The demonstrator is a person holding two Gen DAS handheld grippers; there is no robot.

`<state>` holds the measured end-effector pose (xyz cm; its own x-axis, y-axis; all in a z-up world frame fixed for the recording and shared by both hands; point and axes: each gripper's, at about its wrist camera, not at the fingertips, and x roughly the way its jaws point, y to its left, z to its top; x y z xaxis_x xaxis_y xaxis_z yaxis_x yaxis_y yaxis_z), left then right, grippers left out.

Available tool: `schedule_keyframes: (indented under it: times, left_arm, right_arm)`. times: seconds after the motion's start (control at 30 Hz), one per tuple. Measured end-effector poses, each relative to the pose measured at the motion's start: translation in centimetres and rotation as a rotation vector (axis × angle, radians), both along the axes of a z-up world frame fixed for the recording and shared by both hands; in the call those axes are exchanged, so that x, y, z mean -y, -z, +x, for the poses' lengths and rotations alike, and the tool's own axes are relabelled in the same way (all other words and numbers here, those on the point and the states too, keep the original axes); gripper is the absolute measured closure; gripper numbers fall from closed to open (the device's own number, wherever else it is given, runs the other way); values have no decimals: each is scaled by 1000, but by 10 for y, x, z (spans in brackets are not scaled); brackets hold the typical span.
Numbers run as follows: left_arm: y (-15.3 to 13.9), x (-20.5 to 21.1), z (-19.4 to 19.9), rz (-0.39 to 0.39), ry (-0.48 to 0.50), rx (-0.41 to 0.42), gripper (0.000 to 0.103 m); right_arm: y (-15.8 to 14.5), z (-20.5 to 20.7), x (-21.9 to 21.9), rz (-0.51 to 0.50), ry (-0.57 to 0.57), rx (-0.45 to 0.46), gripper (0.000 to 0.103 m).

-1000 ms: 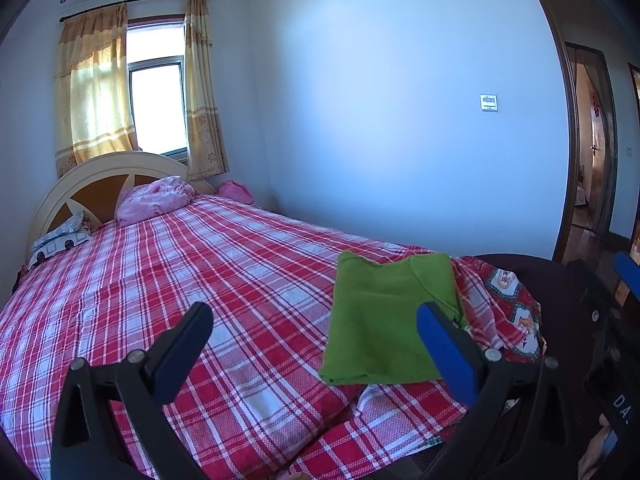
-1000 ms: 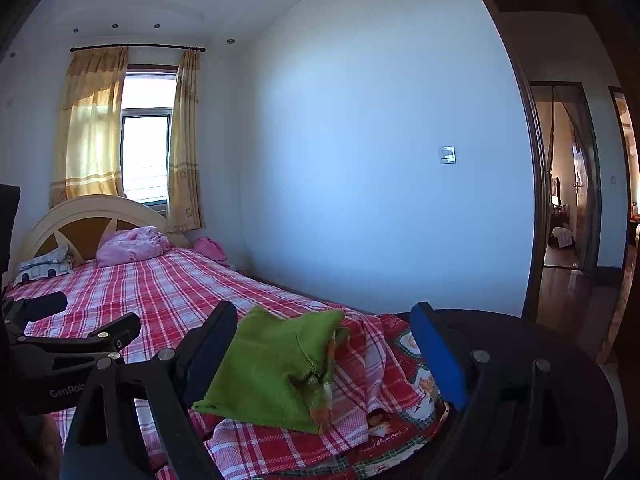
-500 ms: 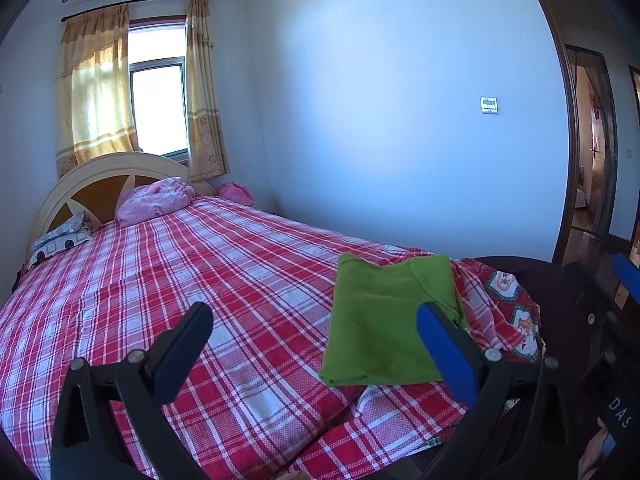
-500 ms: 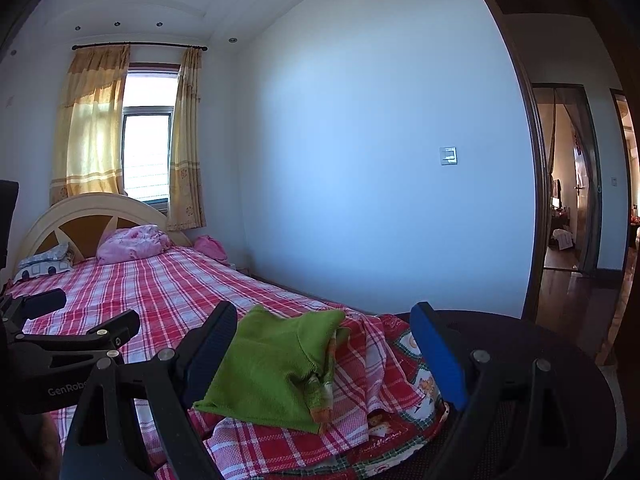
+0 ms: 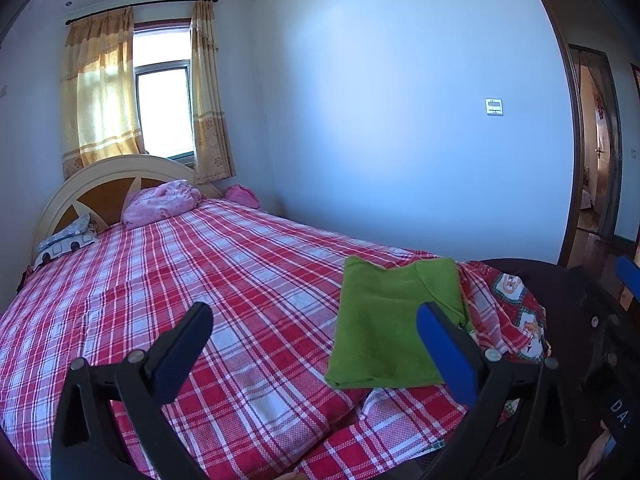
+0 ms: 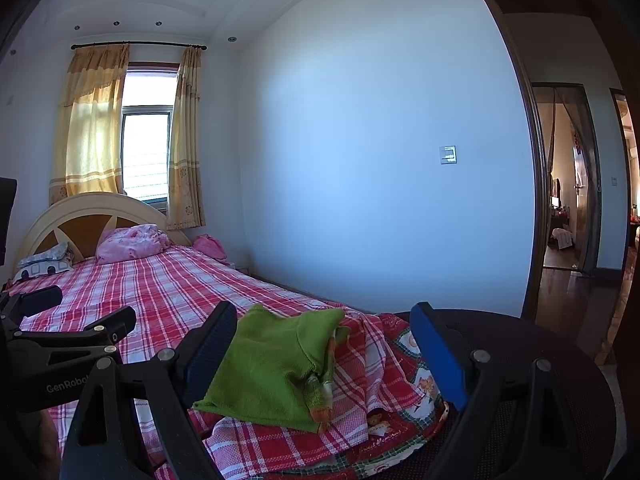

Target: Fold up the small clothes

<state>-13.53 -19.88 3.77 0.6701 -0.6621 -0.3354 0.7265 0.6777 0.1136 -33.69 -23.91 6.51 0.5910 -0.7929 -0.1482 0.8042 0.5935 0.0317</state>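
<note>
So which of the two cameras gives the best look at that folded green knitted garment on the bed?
The left wrist view: the folded green knitted garment lies nearly flat-on there, its whole top face visible. The right wrist view shows it lower and more edge-on, revealing layered edges and an orange-patterned trim along its right side.

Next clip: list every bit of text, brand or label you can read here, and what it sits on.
"GenRobo", cut off by the right tongs' finger: on the body of the left tongs, right wrist view.
"DA", cut off at the frame edge: on the body of the right tongs, left wrist view.
Bedspread border: cartoon patches, any lettering too small to read.
Wall switch: no readable marking.
</note>
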Motion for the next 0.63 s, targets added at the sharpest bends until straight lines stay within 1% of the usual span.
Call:
schedule_keyframes:
  times: [0.17, 0.37, 0.63]
  left_arm:
    - [-1, -2, 2, -18, -5, -12, 0]
    - [2, -1, 8, -13, 7, -45, 0]
    - [2, -1, 15, -15, -4, -54, 0]
  right_arm:
    - [0, 0, 1, 0, 1, 1, 14]
    - [1, 1, 1, -1, 0, -9, 14]
    - [3, 4, 5, 21, 1, -14, 14]
